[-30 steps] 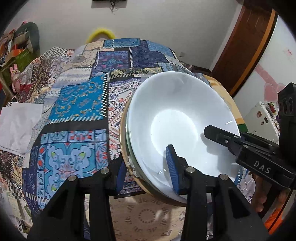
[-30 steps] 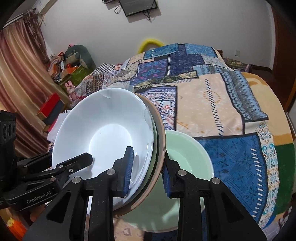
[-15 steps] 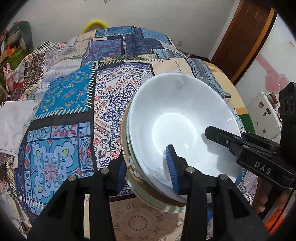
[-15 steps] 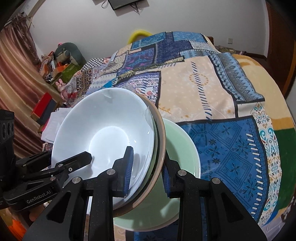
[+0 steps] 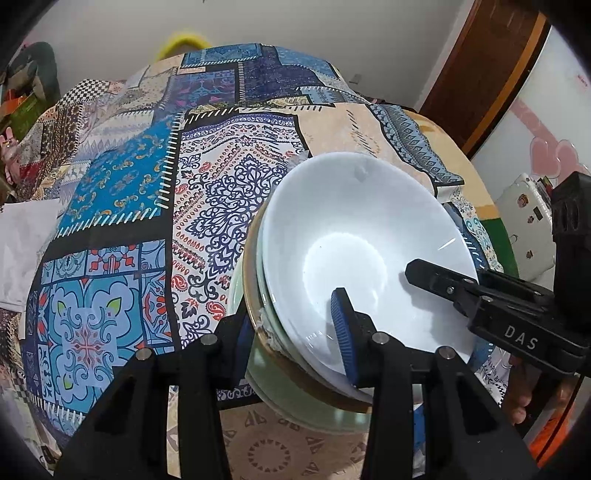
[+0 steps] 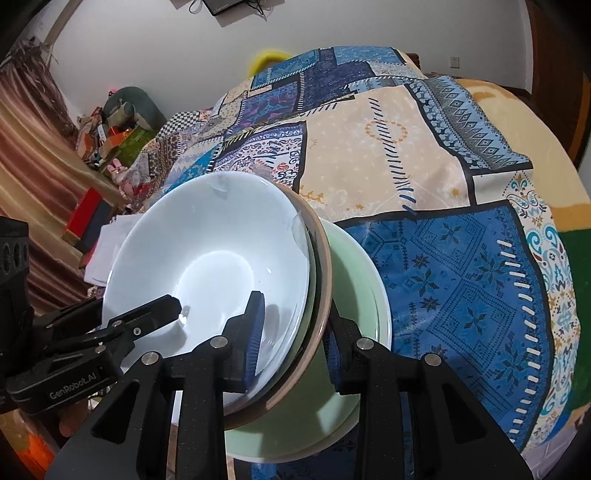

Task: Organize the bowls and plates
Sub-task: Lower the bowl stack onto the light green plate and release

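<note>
1. The left gripper (image 5: 295,332) has its 2 black fingers (image 5: 345,332) with blue ribbed pads clamped across the near rim of a nested stack: 1 pad is inside the top bowl, the other outside the stack's rim.
2. The right gripper (image 6: 295,338) straddles the opposite rim in the same way; its fingers (image 6: 255,328) have just been easing apart a little, with the rim between them, and whether the pads press I cannot tell.
3. The stack is a glossy white ceramic bowl (image 5: 364,251) sitting in a brown-rimmed plate (image 5: 251,295), tilted.
4. Directly beneath lies a pale green ceramic bowl (image 6: 354,280), which rests on the bed.
5. The bed carries a blue and beige patchwork-print cover (image 6: 461,266).
6. Beyond, a white folded cloth (image 5: 22,243) lies at the bed's left edge.
7. Farthest back stand a white wall (image 5: 332,33) and a brown wooden door (image 5: 491,66).
</note>
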The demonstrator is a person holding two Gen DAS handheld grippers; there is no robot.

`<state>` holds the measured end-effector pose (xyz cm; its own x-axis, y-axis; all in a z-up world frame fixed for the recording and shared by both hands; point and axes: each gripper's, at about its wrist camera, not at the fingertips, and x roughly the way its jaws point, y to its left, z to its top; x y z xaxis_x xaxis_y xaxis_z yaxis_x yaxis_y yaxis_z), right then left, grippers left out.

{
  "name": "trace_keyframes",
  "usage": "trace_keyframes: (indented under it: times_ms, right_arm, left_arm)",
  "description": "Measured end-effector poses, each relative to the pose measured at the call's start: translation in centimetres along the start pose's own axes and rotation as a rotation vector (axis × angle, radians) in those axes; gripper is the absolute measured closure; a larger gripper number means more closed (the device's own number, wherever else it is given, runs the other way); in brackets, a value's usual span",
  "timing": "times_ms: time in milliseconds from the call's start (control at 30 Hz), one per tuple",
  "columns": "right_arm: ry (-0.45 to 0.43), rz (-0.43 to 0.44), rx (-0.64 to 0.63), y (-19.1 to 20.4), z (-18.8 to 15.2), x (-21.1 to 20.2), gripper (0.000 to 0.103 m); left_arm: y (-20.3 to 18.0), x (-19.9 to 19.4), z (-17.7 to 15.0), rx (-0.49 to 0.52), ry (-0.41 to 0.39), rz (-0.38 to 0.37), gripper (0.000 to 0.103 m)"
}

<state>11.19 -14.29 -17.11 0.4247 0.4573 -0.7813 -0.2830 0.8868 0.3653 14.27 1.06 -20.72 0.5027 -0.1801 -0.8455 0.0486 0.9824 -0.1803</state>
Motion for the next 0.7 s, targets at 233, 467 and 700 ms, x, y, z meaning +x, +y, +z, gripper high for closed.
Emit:
trace_keyframes:
  times_ms: [233, 467, 700]
  right_arm:
    - [-0.018, -0.065, -0.051, 0.9, -0.3, -0.6, 0.065]
    - [-0.085, -0.088, -0.091, 2.0, -0.6, -3.8, 0.051]
    - [-0.206, -0.073, -0.13, 4.1, -0.5, -9.1, 0.05]
  left_arm:
    - [0.0, -0.1, 0.0, -0.006, -0.004, 0.021, 0.058]
    - [-0.2, -3.1, -0.4, 0.004, -0.06, 0.055, 0.047]
    - [-1.5, -9.2, -0.9, 0.022, -0.21, 0.044, 0.047]
